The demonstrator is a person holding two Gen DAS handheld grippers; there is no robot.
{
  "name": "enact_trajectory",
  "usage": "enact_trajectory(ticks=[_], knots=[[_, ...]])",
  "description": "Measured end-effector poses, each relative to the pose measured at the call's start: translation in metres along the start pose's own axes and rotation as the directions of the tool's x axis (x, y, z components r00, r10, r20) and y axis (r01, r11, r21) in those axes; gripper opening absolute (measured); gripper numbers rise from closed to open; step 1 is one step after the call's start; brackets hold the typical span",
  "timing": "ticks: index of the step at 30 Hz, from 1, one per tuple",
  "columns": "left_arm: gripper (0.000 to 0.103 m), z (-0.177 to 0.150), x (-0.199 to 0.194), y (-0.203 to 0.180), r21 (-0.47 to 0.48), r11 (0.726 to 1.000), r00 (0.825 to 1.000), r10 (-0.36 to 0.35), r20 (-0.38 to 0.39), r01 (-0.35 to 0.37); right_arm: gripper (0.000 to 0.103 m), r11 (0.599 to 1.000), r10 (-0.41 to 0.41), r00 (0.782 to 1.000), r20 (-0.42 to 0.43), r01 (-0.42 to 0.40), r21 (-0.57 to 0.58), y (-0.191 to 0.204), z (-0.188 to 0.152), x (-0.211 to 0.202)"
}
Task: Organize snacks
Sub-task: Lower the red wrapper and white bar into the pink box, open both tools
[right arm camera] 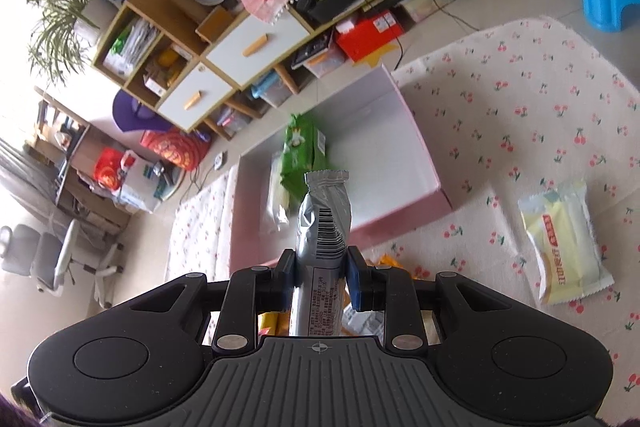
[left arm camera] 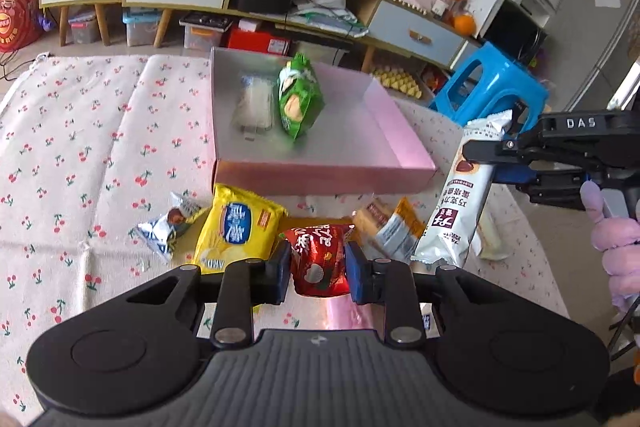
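Left wrist view: left gripper (left arm camera: 318,269) jaws clamped on red snack pouch (left arm camera: 318,259), right gripper (right arm camera: 322,277) jaws pinching chocolate wafer bar (right arm camera: 322,227) mid-length, both lifted clear, likely bound for pink box (left arm camera: 320,175).

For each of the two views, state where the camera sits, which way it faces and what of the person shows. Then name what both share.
Left wrist: on the left tool, angled down at the cherry-print cloth; it grips a red packet; the right tool and a gloved hand show.
Right wrist: on the right tool, angled down toward the pink box; it grips a white bar; no hand shows.
Shared: the pink box, green packet, white bar.
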State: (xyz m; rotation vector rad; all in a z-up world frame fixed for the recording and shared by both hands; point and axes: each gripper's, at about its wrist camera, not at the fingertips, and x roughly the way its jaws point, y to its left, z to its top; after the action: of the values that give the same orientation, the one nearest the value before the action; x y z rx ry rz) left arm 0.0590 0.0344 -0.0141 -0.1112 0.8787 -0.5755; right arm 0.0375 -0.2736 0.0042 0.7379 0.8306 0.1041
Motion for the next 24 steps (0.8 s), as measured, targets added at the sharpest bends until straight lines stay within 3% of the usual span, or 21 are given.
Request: enact_trajectory(ticks=[7, 13, 18, 24], knots=[[0.026, 0.019, 0.007, -0.011, -0.056, 0.998, 0.997, -0.021, 0.068, 0.025, 0.026, 1.000, -0.007, 0.997, 0.079, 0.005, 0.028, 0.000, 0.016, -0.006], [0.026, 0.049, 0.036, -0.030, -0.021, 1.000, 0.998, -0.005, 0.066, 0.007, 0.026, 0.997, -0.056, 0.988, 0.147, 0.062, -0.036, 0.007, 0.055, -0.003], [0.026, 0.071, 0.072, -0.041, 0.026, 1.000, 0.998, -0.009, 0.059, 0.007, 0.026, 0.988, -0.079, 0.993, 0.090, 0.090, -0.127, 0.013, 0.088, 0.030], [0.026, 0.080, 0.115, -0.044, 0.043, 0.999, 0.999, 0.029, 0.034, -0.031, 0.026, 0.947, -0.179, 0.984, -0.007, 0.171, -0.272, 0.015, 0.106, 0.085]])
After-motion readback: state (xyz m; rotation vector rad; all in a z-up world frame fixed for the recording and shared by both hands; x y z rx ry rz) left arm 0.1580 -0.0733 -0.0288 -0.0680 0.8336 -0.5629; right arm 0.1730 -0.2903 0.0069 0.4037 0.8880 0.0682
